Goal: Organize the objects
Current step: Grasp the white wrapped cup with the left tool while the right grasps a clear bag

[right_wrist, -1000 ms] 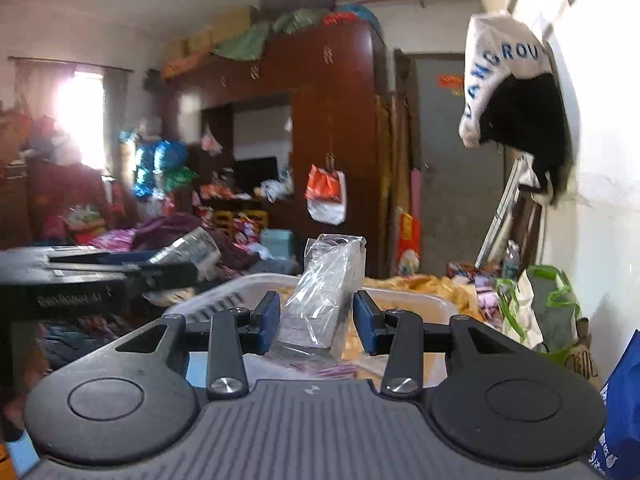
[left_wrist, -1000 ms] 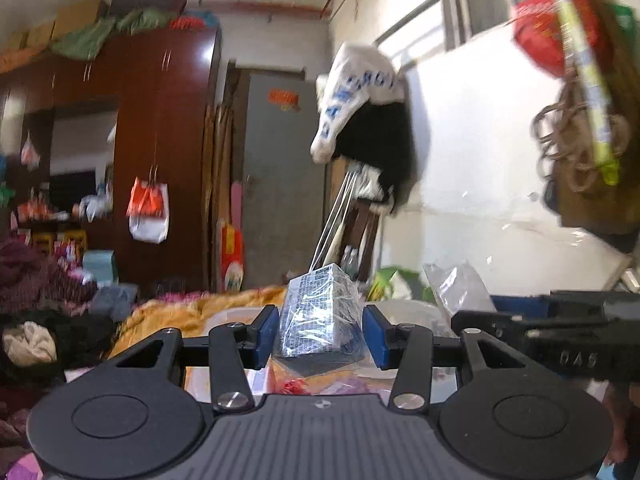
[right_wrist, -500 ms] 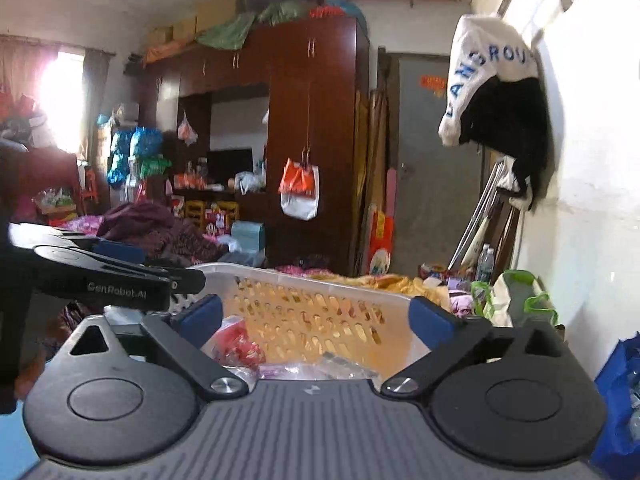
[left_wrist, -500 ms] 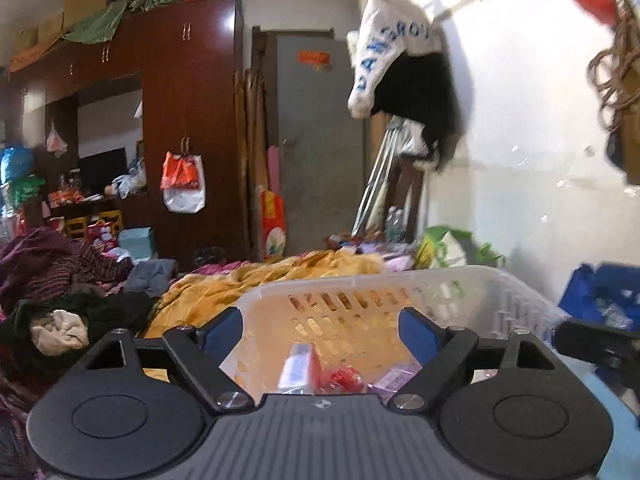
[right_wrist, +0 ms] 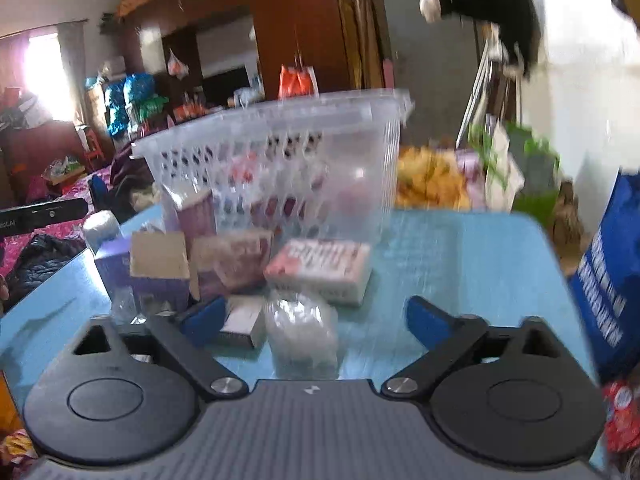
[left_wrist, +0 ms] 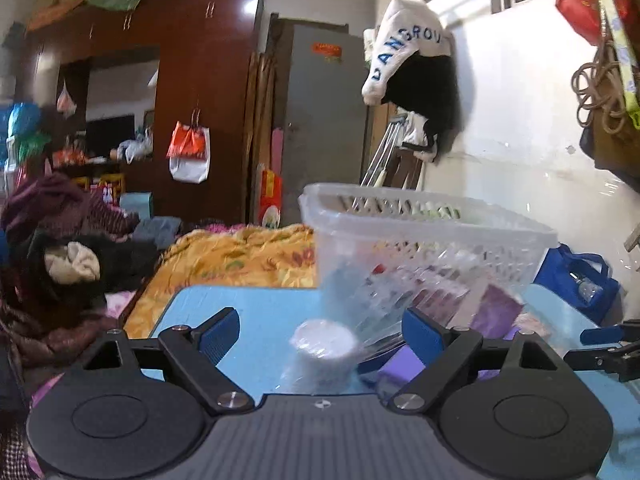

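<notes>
Both grippers have dropped from above the basket to bench level since half a second ago, and the packets they clamped a second ago are gone from their fingers.

Largest in view, the light blue bench (right_wrist: 460, 256) carries a translucent white plastic basket with a perforated wall (right_wrist: 280, 152) at its far side; the left wrist view shows that basket (left_wrist: 432, 240) to the right of centre, with colourful packets showing blurred through its wall. Near the basket, on the bench, lies a cluster of small goods: a purple carton with a brown cardboard flap (right_wrist: 148, 268) at the left, a pink-and-white flat box (right_wrist: 320, 268) to its right, and a crinkled clear plastic packet of white contents (right_wrist: 300, 328) nearest the camera.

Over that packet the right gripper (right_wrist: 312, 320) has its blue-padded fingers spread wide, holding nothing. On the other side, the left gripper (left_wrist: 320, 332) also has its fingers wide apart, with a white round container wrapped in clear film (left_wrist: 324, 344) standing on the bench between them, untouched as far as the blur allows.
</notes>
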`<state>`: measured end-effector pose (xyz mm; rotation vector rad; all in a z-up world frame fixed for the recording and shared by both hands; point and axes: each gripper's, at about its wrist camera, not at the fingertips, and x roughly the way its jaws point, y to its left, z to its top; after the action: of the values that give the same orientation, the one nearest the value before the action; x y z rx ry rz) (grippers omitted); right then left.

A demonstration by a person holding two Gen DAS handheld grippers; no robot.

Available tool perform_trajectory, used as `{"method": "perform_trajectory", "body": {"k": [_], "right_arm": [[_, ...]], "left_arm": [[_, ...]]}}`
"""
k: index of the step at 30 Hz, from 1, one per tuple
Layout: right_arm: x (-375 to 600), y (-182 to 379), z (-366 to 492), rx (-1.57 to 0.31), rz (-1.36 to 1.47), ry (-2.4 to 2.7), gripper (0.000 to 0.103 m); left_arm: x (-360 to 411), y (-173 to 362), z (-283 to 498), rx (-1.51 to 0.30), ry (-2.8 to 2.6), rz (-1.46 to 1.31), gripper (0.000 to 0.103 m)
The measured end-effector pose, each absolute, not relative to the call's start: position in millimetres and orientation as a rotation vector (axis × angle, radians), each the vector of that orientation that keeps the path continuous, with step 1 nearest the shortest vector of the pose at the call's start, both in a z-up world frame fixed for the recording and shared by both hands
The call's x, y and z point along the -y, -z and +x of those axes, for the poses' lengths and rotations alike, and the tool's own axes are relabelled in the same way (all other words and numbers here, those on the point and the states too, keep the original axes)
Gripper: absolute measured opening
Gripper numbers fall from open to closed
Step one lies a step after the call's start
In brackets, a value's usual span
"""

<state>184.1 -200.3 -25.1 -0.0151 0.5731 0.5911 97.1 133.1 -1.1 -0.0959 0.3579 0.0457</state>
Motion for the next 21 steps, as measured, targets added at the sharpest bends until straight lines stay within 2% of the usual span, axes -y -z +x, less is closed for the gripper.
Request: {"method": "perform_trajectory", "body": {"k": [8,15,17,19,21], "right_arm": [[183.8,26.0,179.9,-0.587,-0.11,-0.559,0.065],[182.7,26.6,181.9,-0.591,-0.118,-0.559,0.065],[184.2,26.8,184.4,-0.599,-0.104,-0.568,0.064],[184.5,26.5,185.2,-0.601,-0.093,-0.586,0.058],[183.5,26.2,183.3,-0.594,-0.102,-0.577,0.046]], "left_arm": [[-136.7,14.5,113.1,-0.426,-0.088,-0.067,0.091],[-127.2,24.0,120.8,-0.472,-0.114,-0.008,0.09],[-123.7,25.1,122.3,-0.492,-0.111,0.012,0.082],[-125.1,23.8,119.3,-0.471,-0.101,-0.002,0.054],[-128.7,23.4,117.0,-0.459,-0.113,-0.025,0.051]]}}
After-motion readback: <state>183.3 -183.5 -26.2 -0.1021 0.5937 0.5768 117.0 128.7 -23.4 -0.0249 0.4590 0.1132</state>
